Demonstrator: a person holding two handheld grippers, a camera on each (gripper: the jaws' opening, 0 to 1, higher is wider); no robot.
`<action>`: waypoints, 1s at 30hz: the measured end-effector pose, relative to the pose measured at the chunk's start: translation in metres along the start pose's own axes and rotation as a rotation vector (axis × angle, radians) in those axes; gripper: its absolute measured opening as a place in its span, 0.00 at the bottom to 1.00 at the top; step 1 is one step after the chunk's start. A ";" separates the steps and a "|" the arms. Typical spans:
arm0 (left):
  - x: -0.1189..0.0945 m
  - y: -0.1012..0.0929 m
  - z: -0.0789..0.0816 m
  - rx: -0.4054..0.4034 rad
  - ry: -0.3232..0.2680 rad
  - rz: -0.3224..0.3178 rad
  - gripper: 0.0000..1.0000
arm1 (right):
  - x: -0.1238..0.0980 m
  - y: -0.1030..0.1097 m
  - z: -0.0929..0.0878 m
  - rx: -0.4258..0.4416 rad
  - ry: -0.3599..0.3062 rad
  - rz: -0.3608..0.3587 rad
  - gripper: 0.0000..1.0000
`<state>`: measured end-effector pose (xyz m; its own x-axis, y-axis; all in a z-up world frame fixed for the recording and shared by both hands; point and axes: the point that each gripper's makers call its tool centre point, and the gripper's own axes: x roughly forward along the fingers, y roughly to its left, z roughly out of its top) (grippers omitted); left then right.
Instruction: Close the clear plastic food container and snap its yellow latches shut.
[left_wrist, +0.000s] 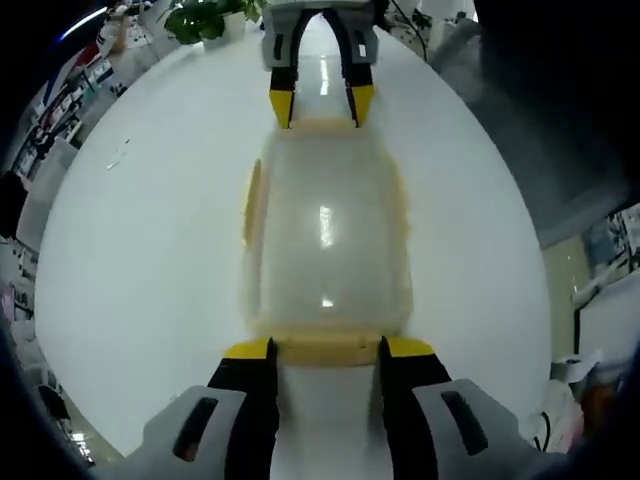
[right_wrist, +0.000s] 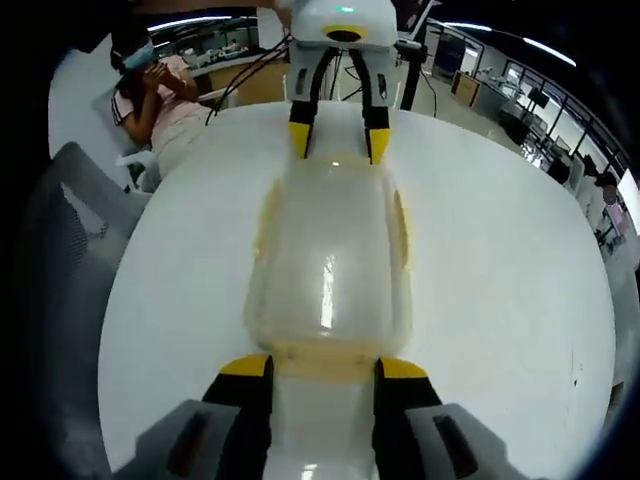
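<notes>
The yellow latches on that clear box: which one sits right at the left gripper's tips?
The end latch, lying crosswise between the left gripper tips; the opposite end latch sits at the right gripper.

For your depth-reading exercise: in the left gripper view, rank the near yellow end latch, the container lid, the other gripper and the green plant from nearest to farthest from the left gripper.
1. Near end latch, at its jaws.
2. Container lid, mid-table.
3. Right gripper, far end.
4. Plant, beyond the table.

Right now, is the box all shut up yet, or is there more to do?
The lid looks already on the clear container. The left gripper and right gripper sit open at its two end latches. Whether any yellow latch has snapped, I cannot tell.
</notes>
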<state>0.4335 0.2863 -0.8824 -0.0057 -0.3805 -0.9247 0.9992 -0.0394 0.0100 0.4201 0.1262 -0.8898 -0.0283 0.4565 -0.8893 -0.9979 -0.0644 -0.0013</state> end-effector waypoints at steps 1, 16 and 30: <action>-0.001 0.000 0.000 0.005 -0.002 0.000 0.37 | 0.000 -0.001 0.000 0.007 -0.003 -0.002 0.37; 0.000 -0.003 0.002 -0.009 0.081 0.020 0.35 | 0.000 -0.004 0.000 -0.026 0.030 0.018 0.35; -0.042 -0.005 0.023 -0.127 0.073 0.032 0.35 | -0.044 -0.011 0.015 -0.079 0.017 -0.023 0.35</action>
<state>0.4282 0.2810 -0.8345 0.0250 -0.3112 -0.9500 0.9959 0.0909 -0.0036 0.4317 0.1196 -0.8437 -0.0037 0.4437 -0.8962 -0.9907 -0.1238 -0.0572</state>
